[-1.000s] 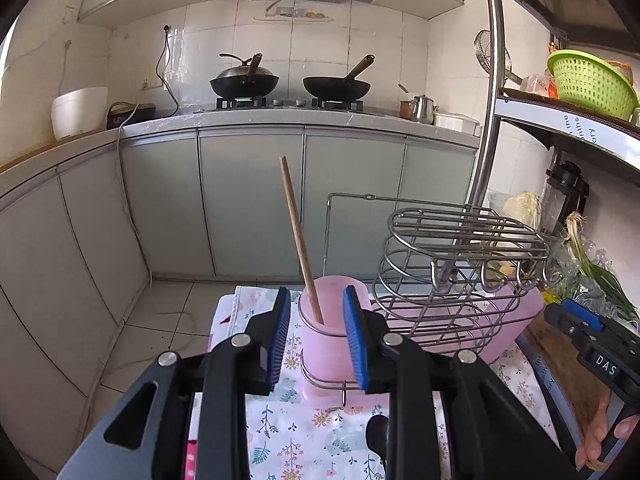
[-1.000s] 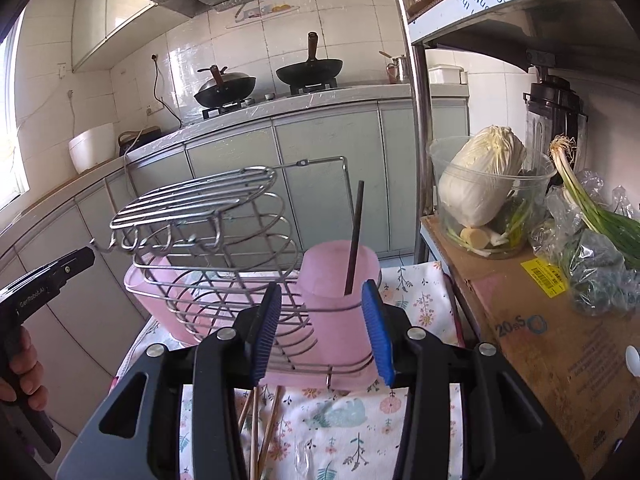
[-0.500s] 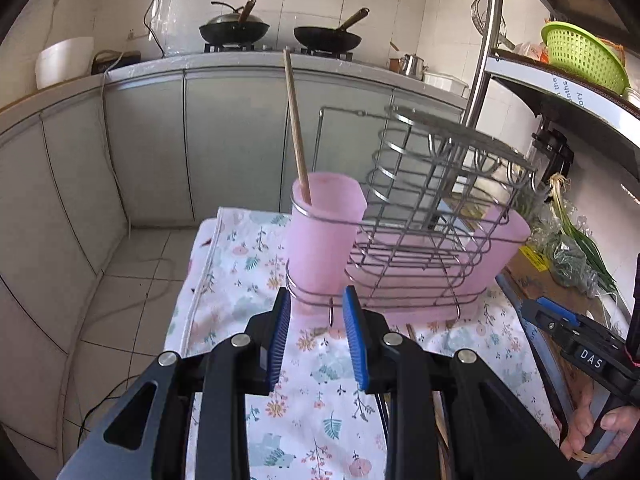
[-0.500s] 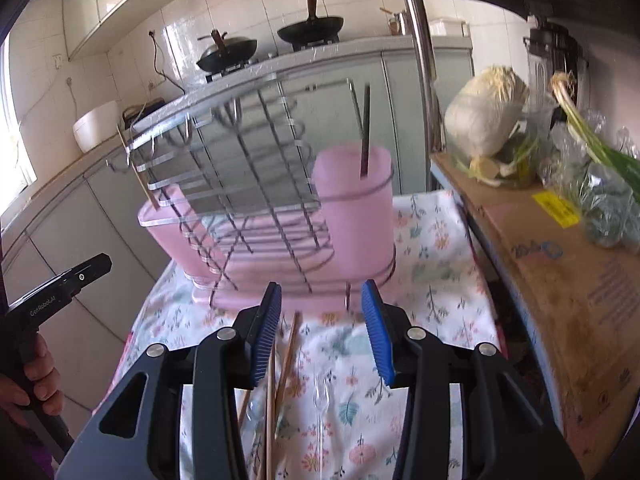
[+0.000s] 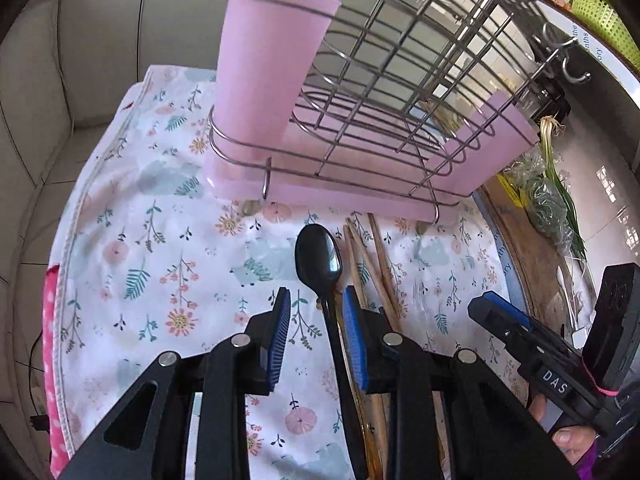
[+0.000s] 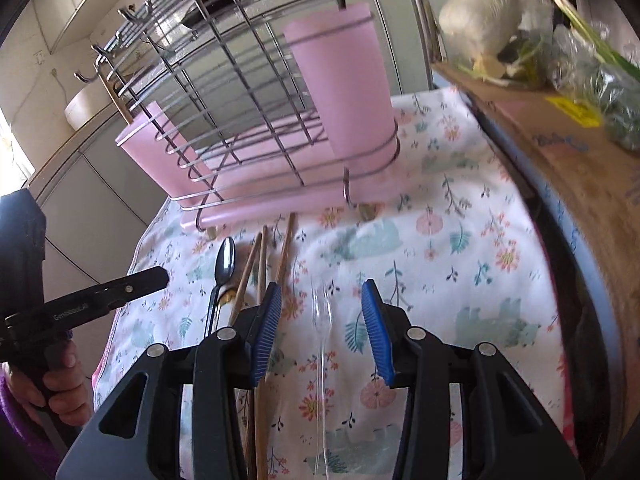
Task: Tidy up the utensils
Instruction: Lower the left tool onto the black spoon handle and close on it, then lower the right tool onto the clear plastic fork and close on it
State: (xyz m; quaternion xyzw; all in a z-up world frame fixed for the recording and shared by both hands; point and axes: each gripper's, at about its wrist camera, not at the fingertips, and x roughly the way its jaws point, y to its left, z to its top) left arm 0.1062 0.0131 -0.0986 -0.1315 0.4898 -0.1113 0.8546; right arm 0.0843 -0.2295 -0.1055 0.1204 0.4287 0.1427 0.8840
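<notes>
Lower right of the left wrist view: white letters "DAS" on the black body of the right gripper (image 5: 556,376). Lower left of the right wrist view: a white brand mark on the left gripper (image 6: 80,307), too small to read reliably. Shelf-edge print (image 5: 588,42), upper right, shows only fragments.

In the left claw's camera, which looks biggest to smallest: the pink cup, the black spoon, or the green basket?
1. pink cup, biggest.
2. black spoon.
3. green basket, smallest here, though it sits far back and is cut off by the edge, so it may really be bigger.
</notes>
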